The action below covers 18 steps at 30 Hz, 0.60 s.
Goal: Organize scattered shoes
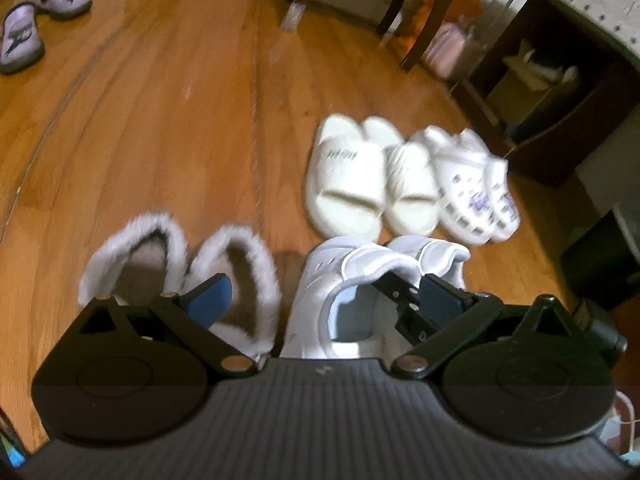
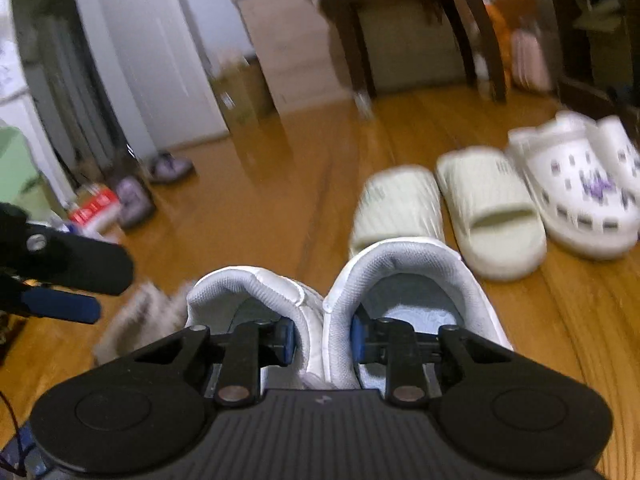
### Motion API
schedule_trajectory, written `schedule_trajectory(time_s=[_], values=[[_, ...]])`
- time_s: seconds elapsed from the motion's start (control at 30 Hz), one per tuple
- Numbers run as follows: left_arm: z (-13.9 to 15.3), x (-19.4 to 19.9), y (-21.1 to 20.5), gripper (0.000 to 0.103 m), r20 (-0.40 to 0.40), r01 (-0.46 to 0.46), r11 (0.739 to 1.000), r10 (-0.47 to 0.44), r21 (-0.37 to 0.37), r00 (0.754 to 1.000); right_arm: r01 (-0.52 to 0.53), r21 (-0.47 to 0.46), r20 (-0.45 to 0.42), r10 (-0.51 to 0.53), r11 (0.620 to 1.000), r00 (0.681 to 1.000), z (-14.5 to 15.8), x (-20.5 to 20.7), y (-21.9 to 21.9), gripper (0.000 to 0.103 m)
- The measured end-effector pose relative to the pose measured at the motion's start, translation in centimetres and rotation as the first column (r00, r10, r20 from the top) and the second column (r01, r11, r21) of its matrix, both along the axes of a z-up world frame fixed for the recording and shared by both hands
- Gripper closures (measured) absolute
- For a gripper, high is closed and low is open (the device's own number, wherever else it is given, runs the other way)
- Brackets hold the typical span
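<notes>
A: While clamped together on the touching inner collars of 2 white sneakers [image 2: 332, 304], right gripper [image 2: 322, 340] over wood floor [image 2: 260, 208].
B: Left gripper [image 1: 320, 300], fingers apart, above furry slippers [image 1: 176, 264]; cream slides [image 1: 372, 184] just beyond.

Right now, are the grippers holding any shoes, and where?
The right gripper pinches both white sneakers together by their touching inner collars. The left gripper is open, holding nothing.

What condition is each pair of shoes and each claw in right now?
White sneakers: side by side, inner collars pinched together.
Right claw: shut on white sneakers.
Left claw: open, holding nothing.
Fur-trimmed boots: upright, paired.
Cream slides: paired.
White clogs: paired.
Purple slippers: apart, far off.
</notes>
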<state>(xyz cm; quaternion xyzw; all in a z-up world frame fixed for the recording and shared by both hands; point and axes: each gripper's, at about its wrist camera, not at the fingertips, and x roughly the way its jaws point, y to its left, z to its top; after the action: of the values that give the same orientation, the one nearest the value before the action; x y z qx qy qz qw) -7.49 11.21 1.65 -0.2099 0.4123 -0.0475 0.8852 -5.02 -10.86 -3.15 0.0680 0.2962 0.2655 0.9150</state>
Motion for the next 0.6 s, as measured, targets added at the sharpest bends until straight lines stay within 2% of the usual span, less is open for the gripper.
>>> schedule_trajectory(time_s=[0.1, 0.17, 0.23, 0.27, 0.33, 0.4, 0.47, 0.53, 0.6], values=[[1.9, 2.1, -1.2, 0.001, 0.011, 0.064, 0.995, -0.065, 0.073, 0.998, -0.009, 0.073, 0.032, 0.007, 0.997, 0.999, 2.0, 1.4, -0.8, 0.077], [2.9, 4.5, -2.2, 0.0, -0.014, 0.124, 0.985, -0.123, 0.117, 0.992, -0.004, 0.093, 0.036, 0.001, 0.996, 0.999, 2.9, 3.0, -1.2, 0.077], [2.9, 7.6, -2.5, 0.0, -0.074, 0.173, 0.983, -0.169, 0.057, 0.983, 0.006, 0.094, 0.014, -0.008, 0.996, 1.0, 3.5, 4.8, -1.5, 0.077], [2.5, 9.7, -2.5, 0.0, -0.11, 0.214, 0.977, -0.212, 0.007, 0.971, 0.014, 0.094, -0.002, -0.014, 0.995, 1.0, 3.9, 6.0, -1.7, 0.076], [2.1, 13.3, -2.6, 0.0, -0.172, 0.266, 0.964, -0.264, -0.008, 0.949, 0.027, 0.093, -0.02, -0.025, 0.995, 0.999, 4.3, 7.7, -2.0, 0.076], [2.6, 16.1, -2.6, 0.0, -0.211, 0.312, 0.949, -0.296, 0.047, 0.931, 0.041, 0.081, -0.015, -0.04, 0.996, 0.999, 4.7, 8.9, -2.0, 0.076], [3.5, 18.9, -2.9, 0.0, -0.269, 0.388, 0.918, -0.354, 0.084, 0.896, 0.063, 0.09, -0.033, -0.06, 0.994, 0.998, 5.2, 10.4, -2.1, 0.076], [4.3, 19.8, -2.9, 0.0, -0.321, 0.419, 0.902, -0.368, 0.104, 0.873, 0.071, 0.098, -0.048, -0.066, 0.993, 0.997, 5.6, 11.6, -2.2, 0.076], [5.5, 20.2, -2.4, 0.001, -0.407, 0.443, 0.885, -0.355, 0.144, 0.842, 0.057, 0.094, -0.057, -0.052, 0.994, 0.997, 6.1, 11.9, -1.8, 0.076]])
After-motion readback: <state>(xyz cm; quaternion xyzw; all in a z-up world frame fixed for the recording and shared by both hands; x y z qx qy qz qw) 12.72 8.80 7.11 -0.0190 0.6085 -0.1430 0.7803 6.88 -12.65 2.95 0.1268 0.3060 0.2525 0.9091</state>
